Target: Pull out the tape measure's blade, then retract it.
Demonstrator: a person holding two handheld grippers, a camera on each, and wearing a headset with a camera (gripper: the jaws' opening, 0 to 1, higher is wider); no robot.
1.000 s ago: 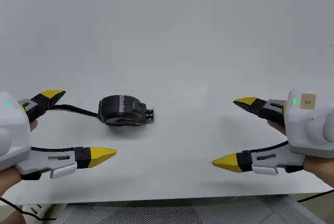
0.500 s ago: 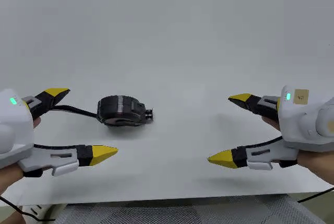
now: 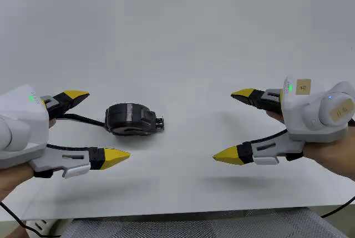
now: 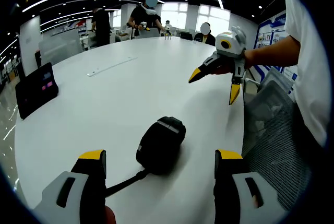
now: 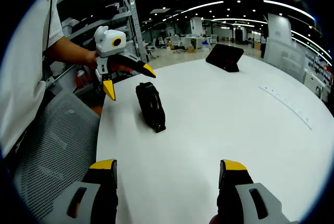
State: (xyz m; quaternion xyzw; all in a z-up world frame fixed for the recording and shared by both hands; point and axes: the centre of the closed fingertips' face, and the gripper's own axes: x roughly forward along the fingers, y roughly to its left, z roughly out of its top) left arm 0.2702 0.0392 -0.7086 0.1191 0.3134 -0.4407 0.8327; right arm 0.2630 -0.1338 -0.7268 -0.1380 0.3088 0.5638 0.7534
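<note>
Both claws edged inward, agape; left claw [image 3: 107,123] near tape measure [image 3: 132,119], right claw [image 3: 223,126] apart, blade [image 3: 160,120] seemingly retracted

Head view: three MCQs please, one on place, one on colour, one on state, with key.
1. Where is the tape measure?
A on a chair
B on the table, nearer the left gripper
C on a tablet

2. What colour are the grippers' fingertips?
A red
B yellow
C blue

3. How do the left gripper and right gripper stand?
A both open, holding nothing
B left shut on the tape measure
C both shut

Key: B, it lies on the white top close to the left gripper; B, all four tips are yellow; A, both pairs of jaws are spread wide and touch nothing.
</note>
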